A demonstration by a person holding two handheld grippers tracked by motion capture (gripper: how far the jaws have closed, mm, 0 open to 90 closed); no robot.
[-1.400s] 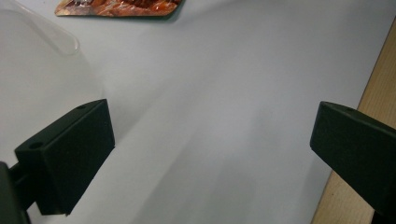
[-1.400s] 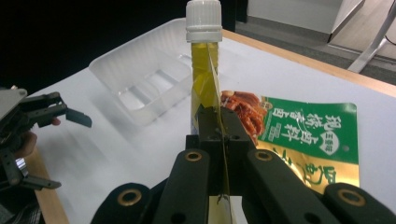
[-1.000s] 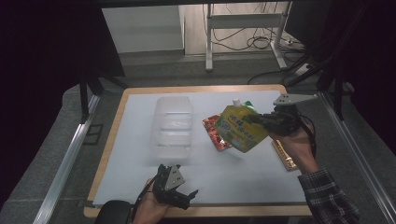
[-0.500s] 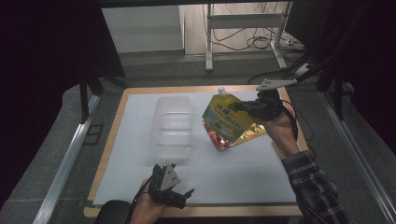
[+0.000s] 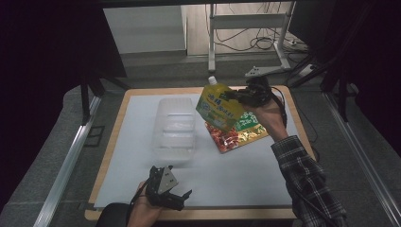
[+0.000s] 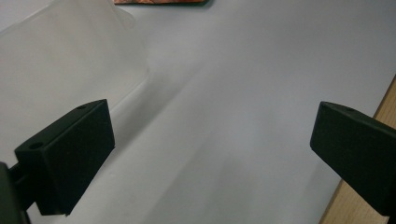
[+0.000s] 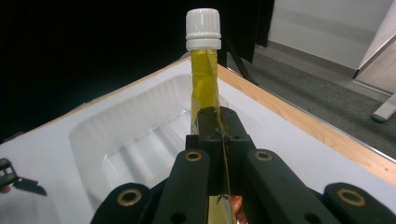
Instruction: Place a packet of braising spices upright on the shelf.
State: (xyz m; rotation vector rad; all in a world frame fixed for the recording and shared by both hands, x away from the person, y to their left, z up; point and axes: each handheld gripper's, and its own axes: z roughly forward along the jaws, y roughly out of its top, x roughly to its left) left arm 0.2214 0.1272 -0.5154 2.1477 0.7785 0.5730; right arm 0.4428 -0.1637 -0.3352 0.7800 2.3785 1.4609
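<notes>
Item: yellow spouted pouch (image 5: 218, 108), white screw cap uppermost. Location: held clear of the bench (image 5: 246, 175), above the red-and-gold packet (image 5: 236, 137) and just right of the clear plastic tray (image 5: 174, 127).

Right gripper (image 5: 246, 97): fingers clamped on the pouch's thin edge; in the right gripper view the fingers (image 7: 215, 135) stood pressed together with the pouch seam between them.

Left gripper (image 5: 165, 189): at the near bench edge, fingers (image 6: 70, 154) spread wide, nothing between them, white bench surface beneath.

Progress, as judged: pouch picked up and in carriage toward the tray; tray appeared empty, so placing and release were outstanding. The red-and-gold packet lay unhandled on the bench, probably the next piece.

View notes: high view gave the layout, namely pouch, packet and tray side by side, both forearms. Right gripper view added the pinch on the seam and the cap (image 7: 202, 29) lined up over the tray's hollow (image 7: 140, 140). Left gripper view added the width of the idle fingers, a tray corner (image 6: 70, 51) and a strip of packet edge (image 6: 159, 2).
</notes>
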